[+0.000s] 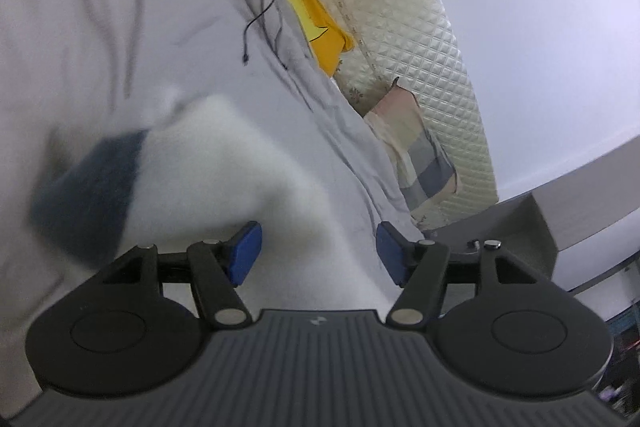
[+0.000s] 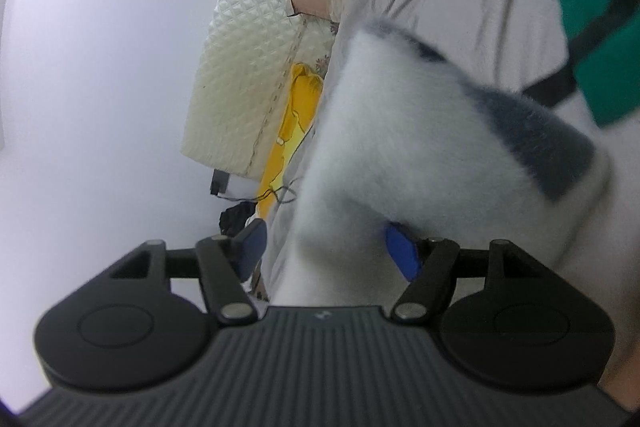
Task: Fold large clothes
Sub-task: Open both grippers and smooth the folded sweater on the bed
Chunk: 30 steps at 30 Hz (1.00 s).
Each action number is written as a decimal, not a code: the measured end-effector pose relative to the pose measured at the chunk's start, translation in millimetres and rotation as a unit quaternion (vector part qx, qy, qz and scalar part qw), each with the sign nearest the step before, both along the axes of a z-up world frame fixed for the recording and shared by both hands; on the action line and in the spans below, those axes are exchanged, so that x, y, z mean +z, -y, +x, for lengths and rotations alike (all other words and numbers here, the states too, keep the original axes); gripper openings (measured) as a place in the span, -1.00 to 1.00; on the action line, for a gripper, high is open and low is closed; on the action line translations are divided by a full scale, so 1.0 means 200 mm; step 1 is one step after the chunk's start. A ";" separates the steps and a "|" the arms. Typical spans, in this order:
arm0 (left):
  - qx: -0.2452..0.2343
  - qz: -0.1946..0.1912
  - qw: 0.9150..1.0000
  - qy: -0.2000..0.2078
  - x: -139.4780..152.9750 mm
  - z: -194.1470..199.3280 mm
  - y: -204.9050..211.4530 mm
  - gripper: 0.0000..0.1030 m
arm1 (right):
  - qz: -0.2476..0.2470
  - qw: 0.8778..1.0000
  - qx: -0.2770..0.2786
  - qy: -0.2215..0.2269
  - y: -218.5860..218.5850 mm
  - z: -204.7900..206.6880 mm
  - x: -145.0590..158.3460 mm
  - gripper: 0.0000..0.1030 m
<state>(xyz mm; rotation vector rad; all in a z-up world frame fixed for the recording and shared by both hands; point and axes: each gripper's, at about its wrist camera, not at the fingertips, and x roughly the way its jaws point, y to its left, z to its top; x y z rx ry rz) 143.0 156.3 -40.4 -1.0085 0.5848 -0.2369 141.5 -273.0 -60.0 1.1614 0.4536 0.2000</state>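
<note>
A fluffy white garment (image 1: 224,163) with a dark blue patch (image 1: 88,195) lies bunched on a grey bed sheet (image 1: 100,7). My left gripper (image 1: 319,253) stands open just over it; its blue pads (image 1: 244,251) are wide apart, with the white pile showing between them and neither pad pressing on it. In the right wrist view the same garment (image 2: 400,131), with a grey-blue band (image 2: 540,143), rises in front of my right gripper (image 2: 326,251). That gripper is open too. Cloth brushes over its right pad (image 2: 402,253), and the left pad stands free.
A cream quilted mattress (image 1: 420,27) leans along the bed's far side, with a yellow cloth (image 1: 308,11), a thin black cable (image 1: 260,15) and a checked pillow (image 1: 424,163) beside it. A green garment with a black strap (image 2: 592,7) lies at the upper right. A white wall (image 2: 100,27) is behind.
</note>
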 end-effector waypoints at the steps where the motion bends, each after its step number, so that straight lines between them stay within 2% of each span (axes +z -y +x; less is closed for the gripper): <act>1: -0.001 0.008 1.000 -0.001 0.00 0.08 0.01 0.34 | -0.006 1.000 -0.002 -0.003 0.00 0.06 -0.01 0.34; 4: -0.011 0.046 0.999 -0.006 -0.02 0.28 0.04 0.34 | -0.032 0.999 -0.011 -0.017 -0.01 0.20 -0.04 0.34; 7: -0.031 0.114 0.993 0.005 -0.04 0.39 0.11 0.34 | -0.066 0.998 -0.005 -0.021 -0.01 0.30 -0.08 0.34; 9: -0.035 0.167 0.985 0.021 -0.05 0.42 0.16 0.34 | -0.091 0.996 0.008 -0.017 -0.02 0.33 -0.09 0.34; 12: -0.037 0.232 0.971 0.035 -0.10 0.44 0.24 0.34 | -0.159 0.987 0.018 -0.027 -0.05 0.39 -0.11 0.34; 14: -0.045 0.262 0.963 0.032 -0.15 0.45 0.27 0.34 | -0.208 0.977 0.025 -0.037 -0.08 0.42 -0.13 0.30; 17: -0.058 0.309 0.949 0.005 -0.24 0.55 0.32 0.35 | -0.265 0.962 0.050 -0.050 -0.13 0.50 -0.16 0.30; 21: -0.072 0.355 0.932 -0.007 -0.34 0.69 0.37 0.37 | -0.360 0.929 0.072 -0.053 -0.23 0.62 -0.20 0.30; 23: -0.064 0.363 0.930 -0.008 -0.39 0.72 0.37 0.37 | -0.398 0.913 0.078 -0.054 -0.27 0.68 -0.24 0.30; 26: -0.066 0.387 0.920 -0.004 -0.43 0.76 0.40 0.39 | -0.406 0.909 0.079 -0.051 -0.28 0.75 -0.30 0.30; 30: -0.066 0.386 0.920 -0.003 -0.44 0.78 0.40 0.39 | -0.419 0.904 0.081 -0.041 -0.27 0.75 -0.31 0.30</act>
